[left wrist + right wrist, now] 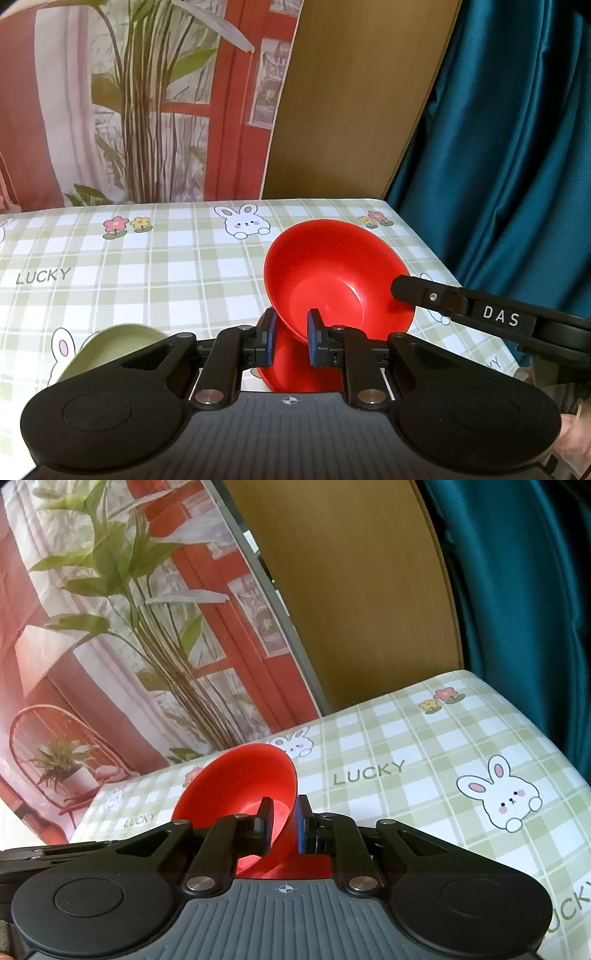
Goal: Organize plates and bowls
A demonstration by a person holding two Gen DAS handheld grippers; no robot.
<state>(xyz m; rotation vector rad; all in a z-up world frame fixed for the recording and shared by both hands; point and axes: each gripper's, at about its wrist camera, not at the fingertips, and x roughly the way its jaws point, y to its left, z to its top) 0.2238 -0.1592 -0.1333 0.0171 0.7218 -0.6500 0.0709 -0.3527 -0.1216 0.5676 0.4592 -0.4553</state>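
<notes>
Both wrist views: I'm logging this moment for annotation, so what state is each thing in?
Red bowl: tilted, rim clamped by both grippers.
Green bowl: tilted on the table, untouched.
Left gripper: shut on the red bowl's rim.
Right gripper: shut on the rim.
Table: covered with checked cloth.

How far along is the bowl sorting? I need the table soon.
Nothing looks finished yet. In hand: the red bowl is tilted above the checked tablecloth, its rim pinched by the left gripper and the right gripper. Beneath it sits another red piece, mostly hidden. Left: a green bowl lies separately beside the left gripper.
</notes>
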